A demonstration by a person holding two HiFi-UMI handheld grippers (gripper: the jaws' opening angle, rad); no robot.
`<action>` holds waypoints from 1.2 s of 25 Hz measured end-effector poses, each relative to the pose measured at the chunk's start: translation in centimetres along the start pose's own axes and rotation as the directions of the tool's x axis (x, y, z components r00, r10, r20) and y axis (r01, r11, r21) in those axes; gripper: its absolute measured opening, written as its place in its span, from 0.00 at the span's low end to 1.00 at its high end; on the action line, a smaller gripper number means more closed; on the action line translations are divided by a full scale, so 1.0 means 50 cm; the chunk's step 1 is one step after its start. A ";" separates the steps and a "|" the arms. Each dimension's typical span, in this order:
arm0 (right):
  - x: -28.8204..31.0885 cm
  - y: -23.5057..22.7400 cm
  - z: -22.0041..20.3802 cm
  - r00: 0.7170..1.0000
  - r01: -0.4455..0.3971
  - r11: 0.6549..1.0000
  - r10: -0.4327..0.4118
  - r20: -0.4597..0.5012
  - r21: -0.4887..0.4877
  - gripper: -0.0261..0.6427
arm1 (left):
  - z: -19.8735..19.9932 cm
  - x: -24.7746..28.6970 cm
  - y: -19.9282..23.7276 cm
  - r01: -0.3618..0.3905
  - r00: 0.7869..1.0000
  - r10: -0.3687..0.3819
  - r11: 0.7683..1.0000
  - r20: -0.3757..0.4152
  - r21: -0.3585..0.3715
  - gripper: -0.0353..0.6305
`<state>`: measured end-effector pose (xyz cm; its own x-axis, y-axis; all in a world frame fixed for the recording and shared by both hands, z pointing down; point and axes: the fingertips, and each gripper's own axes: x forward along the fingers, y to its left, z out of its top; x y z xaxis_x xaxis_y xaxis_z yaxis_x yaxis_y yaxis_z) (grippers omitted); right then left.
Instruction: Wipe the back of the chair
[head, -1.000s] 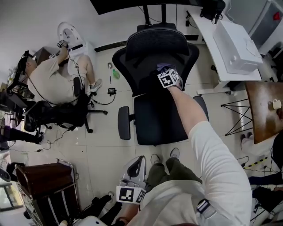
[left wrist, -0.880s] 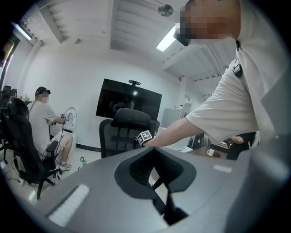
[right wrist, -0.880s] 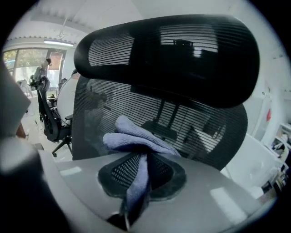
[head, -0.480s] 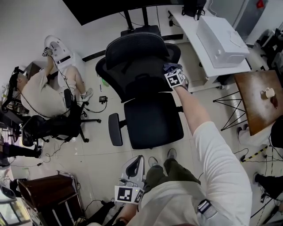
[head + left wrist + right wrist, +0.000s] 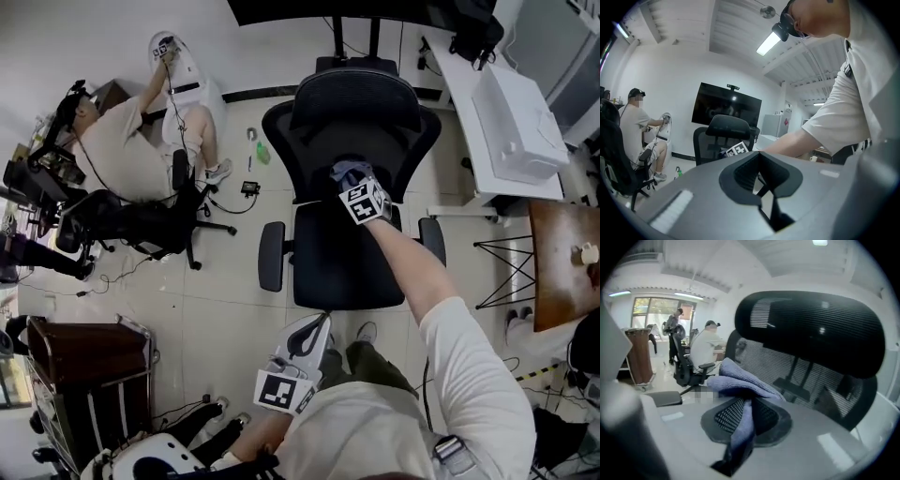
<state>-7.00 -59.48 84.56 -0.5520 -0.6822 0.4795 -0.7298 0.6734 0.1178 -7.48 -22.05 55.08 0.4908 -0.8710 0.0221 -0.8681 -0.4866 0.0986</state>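
Note:
The black mesh office chair stands in the middle of the head view, its backrest (image 5: pixel 352 122) above the seat (image 5: pixel 337 253). My right gripper (image 5: pixel 352 184) reaches over the seat and is shut on a blue-grey cloth (image 5: pixel 346 172), which lies against the lower middle of the backrest. In the right gripper view the cloth (image 5: pixel 740 380) bunches out of the shut right gripper (image 5: pixel 745 416), with the mesh backrest (image 5: pixel 811 380) and headrest (image 5: pixel 811 329) close ahead. My left gripper (image 5: pixel 298 352) hangs low by my legs. In its own view the left gripper (image 5: pixel 761 176) is shut on nothing.
A seated person (image 5: pixel 131 150) works at the left beside another black chair (image 5: pixel 131 225). A white desk (image 5: pixel 497 103) stands at the right, with a wooden table (image 5: pixel 562 248) below it. A brown cabinet (image 5: pixel 84 361) sits at lower left. A green bottle (image 5: pixel 262 152) lies on the floor.
My right gripper has slid the cloth from the backrest's right edge down toward its lower middle. The head view has shifted. The left gripper stays by my legs.

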 end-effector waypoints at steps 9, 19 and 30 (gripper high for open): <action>0.256 0.182 -0.026 0.991 -0.114 0.992 0.110 -0.079 -0.054 0.11 | -0.038 -0.083 0.100 -0.157 0.988 0.157 0.988 -0.001 -0.007 0.21; 0.338 0.168 -0.045 0.991 -0.084 0.995 0.079 -0.107 -0.046 0.11 | -0.105 -0.120 0.176 -0.237 0.971 0.236 0.971 -0.040 -0.033 0.21; 0.169 -0.081 -0.179 0.977 0.080 0.996 -0.086 -0.196 -0.039 0.11 | -0.052 -0.067 0.109 -0.097 0.995 0.096 0.994 -0.021 -0.052 0.21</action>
<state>-5.08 -65.41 95.93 -0.3977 -0.6685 0.6284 -0.7550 0.6276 0.1898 -13.65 -21.58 58.14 0.4064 -0.9122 0.0528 -0.9066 -0.3954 0.1472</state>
